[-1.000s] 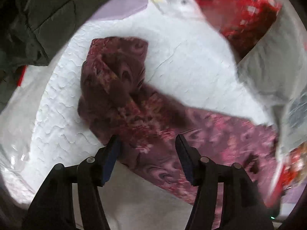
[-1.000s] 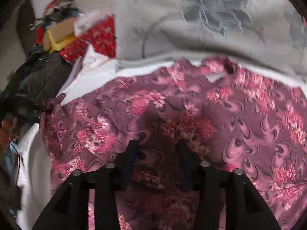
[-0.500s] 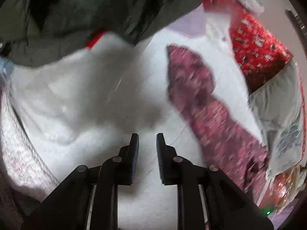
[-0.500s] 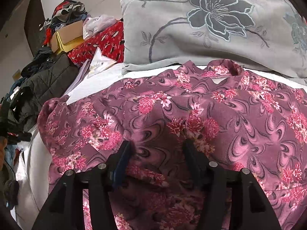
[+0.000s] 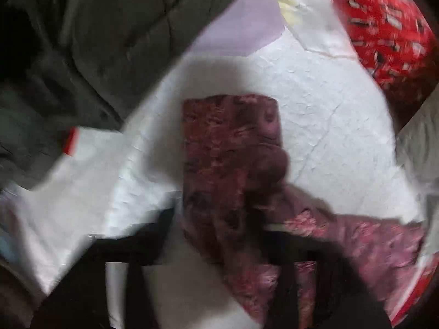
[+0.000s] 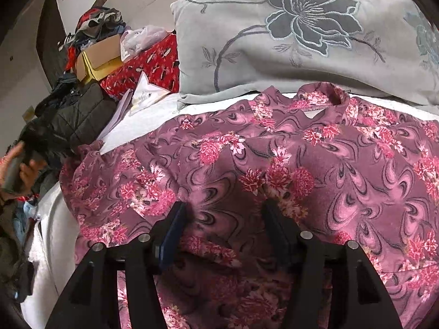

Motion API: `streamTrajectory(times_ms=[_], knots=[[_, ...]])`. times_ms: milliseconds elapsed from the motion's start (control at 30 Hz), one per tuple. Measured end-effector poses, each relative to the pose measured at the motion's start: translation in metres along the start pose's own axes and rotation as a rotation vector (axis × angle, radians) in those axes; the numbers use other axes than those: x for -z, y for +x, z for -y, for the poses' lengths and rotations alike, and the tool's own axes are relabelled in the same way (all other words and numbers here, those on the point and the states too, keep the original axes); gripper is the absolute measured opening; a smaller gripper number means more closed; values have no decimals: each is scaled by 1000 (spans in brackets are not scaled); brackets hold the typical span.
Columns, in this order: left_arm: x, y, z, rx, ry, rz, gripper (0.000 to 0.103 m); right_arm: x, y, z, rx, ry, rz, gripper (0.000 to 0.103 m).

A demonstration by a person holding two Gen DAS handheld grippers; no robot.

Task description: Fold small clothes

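A maroon garment with pink flowers [image 6: 301, 164] lies spread on the white sheet [image 6: 55, 233], collar toward the grey pillow. Its sleeve [image 5: 230, 142] reaches out over the sheet [image 5: 315, 96] in the blurred left wrist view. My left gripper [image 5: 214, 219] points steeply down, and its jaws are closing with the sleeve cloth running between them and over the fingers. My right gripper [image 6: 225, 213] is open, its fingers resting on the garment's body with cloth under the gap, not pinched.
A grey flowered pillow [image 6: 274, 41] lies behind the garment. A dark quilted jacket [image 5: 96, 41] [image 6: 82, 115], loose papers [image 6: 145, 96] and a red patterned box [image 5: 384, 27] [image 6: 148, 65] crowd the far left. A person's hand [image 6: 24, 170] shows at the left edge.
The left gripper swung away over bare sheet, then back onto the sleeve, its jaws narrowing. The right gripper kept its place and its jaws widened a little.
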State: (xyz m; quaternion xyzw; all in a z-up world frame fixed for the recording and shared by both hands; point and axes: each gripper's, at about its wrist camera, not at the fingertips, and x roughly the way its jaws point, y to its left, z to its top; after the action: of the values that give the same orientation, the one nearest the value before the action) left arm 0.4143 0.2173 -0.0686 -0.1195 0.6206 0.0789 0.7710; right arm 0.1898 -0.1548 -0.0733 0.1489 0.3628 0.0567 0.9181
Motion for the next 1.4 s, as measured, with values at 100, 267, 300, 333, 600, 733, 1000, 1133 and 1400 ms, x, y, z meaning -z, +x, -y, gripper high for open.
streamTrajectory(times_ms=[100,267,300,333,600,733,1000,1133,1400], knots=[[6,-18,-10,103,-72,77,7,0,-1,2,-19,11,2,64],[28,-73,10,213,-16,191,7,-4,-2,2,-22,20,-17,64],[34,-87,19,250,10,202,7,-7,-3,1,-18,19,-33,64],[38,-95,25,266,21,207,7,-9,-5,0,-15,21,-52,64],[86,-150,119,391,189,227,7,-7,-59,48,62,133,-86,66],[116,-162,174,427,268,218,7,2,-87,88,167,155,-111,66],[194,-151,278,486,405,144,7,38,-115,136,212,201,-216,72],[246,-105,320,451,473,43,8,47,-122,132,202,145,-196,73],[286,-59,318,416,490,-93,27,54,-122,122,209,52,-199,80]])
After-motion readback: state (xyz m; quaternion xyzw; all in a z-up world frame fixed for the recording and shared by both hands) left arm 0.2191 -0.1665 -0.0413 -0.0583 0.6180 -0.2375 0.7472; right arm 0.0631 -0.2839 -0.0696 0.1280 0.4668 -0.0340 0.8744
